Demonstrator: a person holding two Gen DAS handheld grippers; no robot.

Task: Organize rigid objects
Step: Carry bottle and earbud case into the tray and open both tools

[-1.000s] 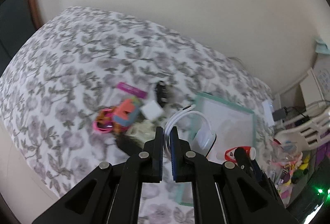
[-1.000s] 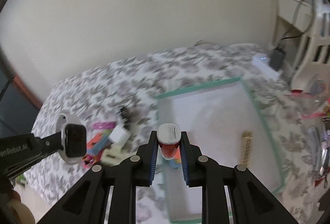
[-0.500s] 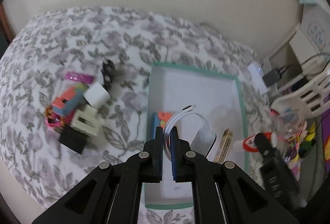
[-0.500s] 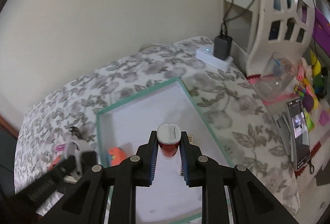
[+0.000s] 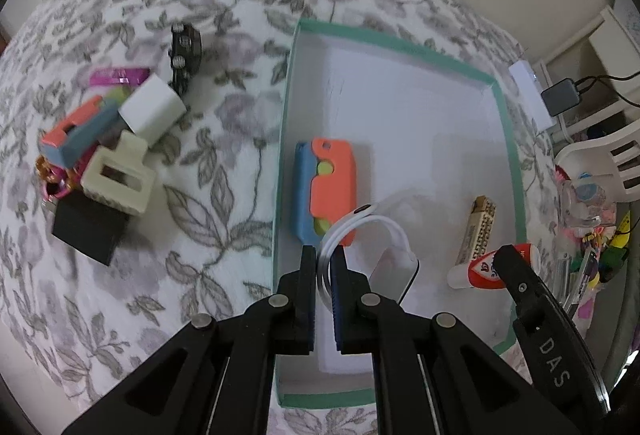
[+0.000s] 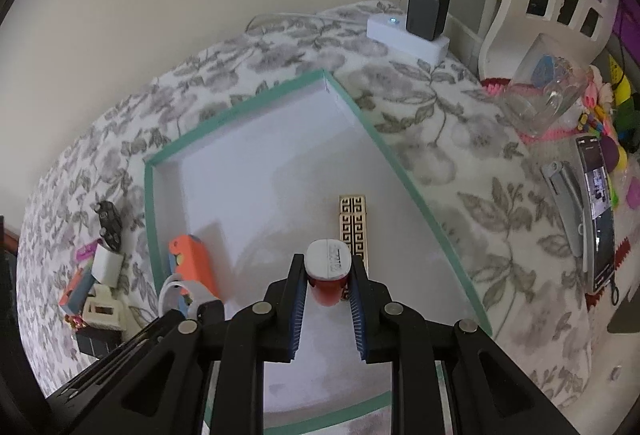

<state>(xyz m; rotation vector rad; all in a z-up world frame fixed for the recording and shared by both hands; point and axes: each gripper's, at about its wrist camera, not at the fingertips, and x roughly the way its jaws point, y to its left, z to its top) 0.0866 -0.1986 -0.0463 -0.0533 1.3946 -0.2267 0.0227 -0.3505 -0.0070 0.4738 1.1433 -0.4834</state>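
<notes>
Both tongs hang over the shallow white tray with the teal rim, each with something clamped in it. The left gripper is pinched tight on the thin band of a white smartwatch, whose dark face dangles just ahead and right of its tips. The right gripper grasps a small red tube with a white cap, the cap standing up between the pads.

I'd judge the sorting under halfway. Inside the tray, an orange and blue plastic case lies just ahead of the left tongs, and a gold patterned bar just beyond the right ones. Well off to the left on the flowered bedspread a heap waits: a white cube, a cream buckle-like block, a black box, a magenta strip, a dark studded piece.

The left view lays that heap out clearly; the right view shrinks it into a corner but shows a phone and a clear jar far right.
</notes>
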